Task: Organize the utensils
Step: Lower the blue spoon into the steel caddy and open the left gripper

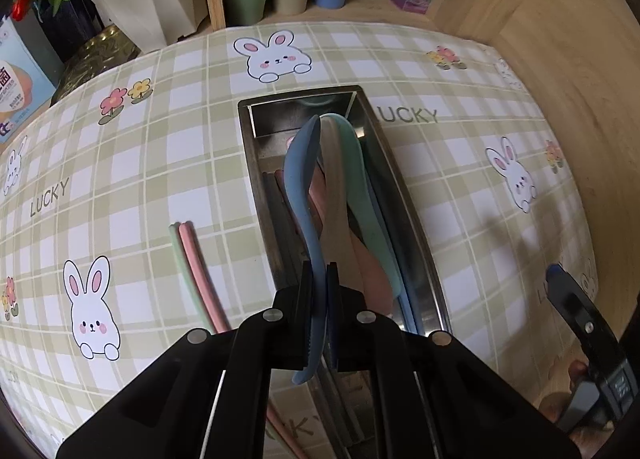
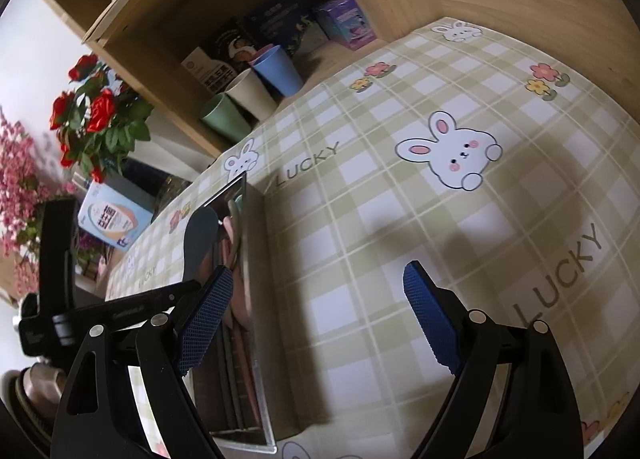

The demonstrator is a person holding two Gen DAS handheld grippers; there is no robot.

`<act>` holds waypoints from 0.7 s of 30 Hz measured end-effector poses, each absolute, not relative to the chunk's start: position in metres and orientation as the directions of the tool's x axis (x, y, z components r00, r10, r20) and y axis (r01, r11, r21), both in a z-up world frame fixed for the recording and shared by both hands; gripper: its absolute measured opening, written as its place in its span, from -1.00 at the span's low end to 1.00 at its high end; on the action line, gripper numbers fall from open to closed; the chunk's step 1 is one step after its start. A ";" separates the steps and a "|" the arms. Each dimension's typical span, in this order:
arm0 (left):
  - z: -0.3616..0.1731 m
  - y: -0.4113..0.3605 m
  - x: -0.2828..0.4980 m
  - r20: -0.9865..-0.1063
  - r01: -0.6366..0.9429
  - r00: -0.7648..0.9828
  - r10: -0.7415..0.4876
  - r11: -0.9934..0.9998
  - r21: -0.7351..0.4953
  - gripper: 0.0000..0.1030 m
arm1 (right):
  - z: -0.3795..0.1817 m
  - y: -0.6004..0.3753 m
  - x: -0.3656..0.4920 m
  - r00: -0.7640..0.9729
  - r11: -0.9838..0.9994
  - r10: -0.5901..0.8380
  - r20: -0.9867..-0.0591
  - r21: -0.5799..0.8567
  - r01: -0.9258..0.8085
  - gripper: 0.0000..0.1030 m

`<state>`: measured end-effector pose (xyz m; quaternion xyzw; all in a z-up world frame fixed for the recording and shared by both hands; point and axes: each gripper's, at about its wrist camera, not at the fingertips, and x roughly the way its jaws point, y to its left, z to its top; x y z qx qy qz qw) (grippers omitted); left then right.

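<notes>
Blue spoon [image 1: 306, 195]: matte, curved handle, clamped by left gripper [image 1: 319, 291], bowl over steel tray [image 1: 256, 131] toward 12 o'clock.
Right gripper [image 2: 320, 319]: jaws apart, empty, over checked cloth [image 2: 440, 219].
Chopsticks [image 1: 192, 259]: pink and green, at 9 o'clock of tray.

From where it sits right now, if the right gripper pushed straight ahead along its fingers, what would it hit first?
Probably just the bare checked tablecloth. The right gripper is open and empty, and the metal tray sits beside its left finger, not between them. Depth is hard to judge.
</notes>
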<state>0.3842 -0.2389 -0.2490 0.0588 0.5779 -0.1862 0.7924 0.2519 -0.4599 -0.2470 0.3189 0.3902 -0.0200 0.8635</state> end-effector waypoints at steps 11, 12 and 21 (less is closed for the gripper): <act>-0.257 -0.260 0.402 -0.951 0.360 0.255 -0.177 0.930 -0.076 -0.87 | -0.250 -0.467 0.252 0.694 0.783 0.214 -0.688 0.545 0.300 0.63; -0.258 -0.263 0.404 -0.951 0.363 0.250 -0.181 0.928 -0.081 -0.87 | -0.250 -0.467 0.252 0.694 0.782 0.212 -0.688 0.545 0.301 0.63; -0.258 -0.269 0.407 -0.944 0.393 0.214 -0.253 0.907 -0.154 -0.73 | -0.245 -0.468 0.249 0.695 0.786 0.199 -0.691 0.536 0.308 0.63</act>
